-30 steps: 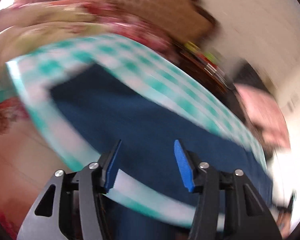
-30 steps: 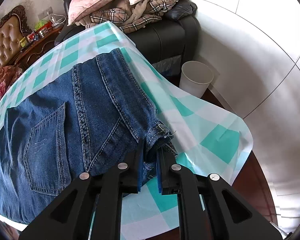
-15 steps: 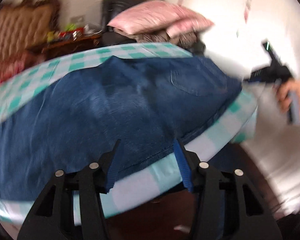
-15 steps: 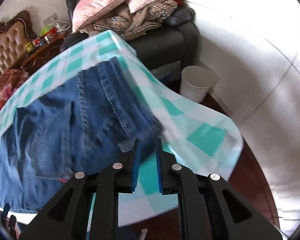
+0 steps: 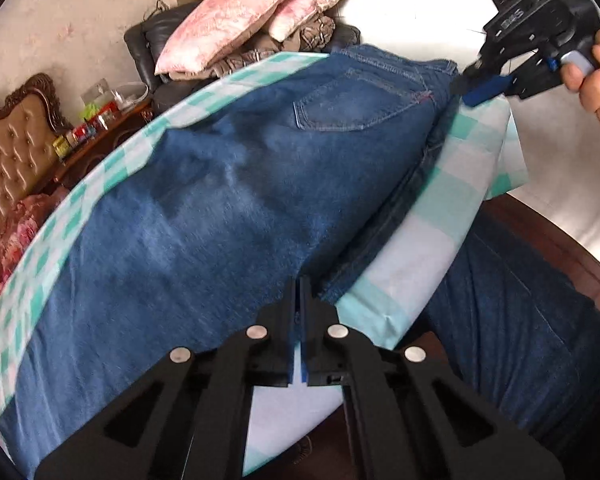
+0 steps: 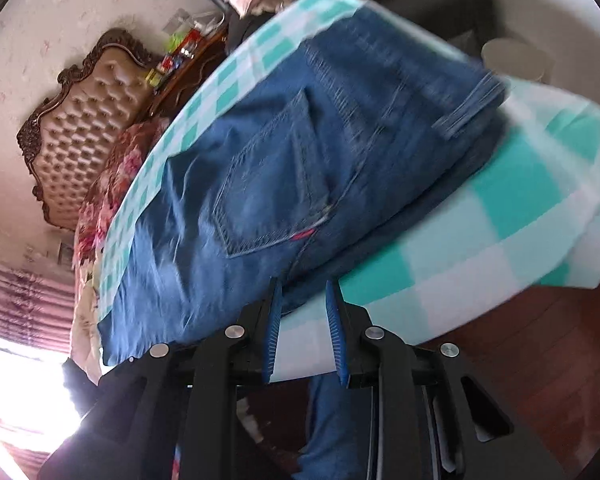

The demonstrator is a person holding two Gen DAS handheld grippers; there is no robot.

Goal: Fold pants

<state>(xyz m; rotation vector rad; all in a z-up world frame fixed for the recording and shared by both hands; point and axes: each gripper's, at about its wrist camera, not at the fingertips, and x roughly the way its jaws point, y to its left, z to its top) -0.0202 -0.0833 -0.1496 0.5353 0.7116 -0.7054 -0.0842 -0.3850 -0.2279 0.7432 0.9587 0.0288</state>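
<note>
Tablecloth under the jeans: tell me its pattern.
The tablecloth is checked in teal and white squares, clearest in the right wrist view.

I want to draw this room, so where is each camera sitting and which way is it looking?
Left wrist: sits on the left gripper, looking down along its shut fingers at the jeans on the checked tablecloth; the right gripper and the person's hand show at top right.
Right wrist: sits on the right gripper, looking down over the back pocket; only its own parted blue fingers show.
Shared: jeans, tablecloth, the tufted headboard and the pink pillows.
</note>
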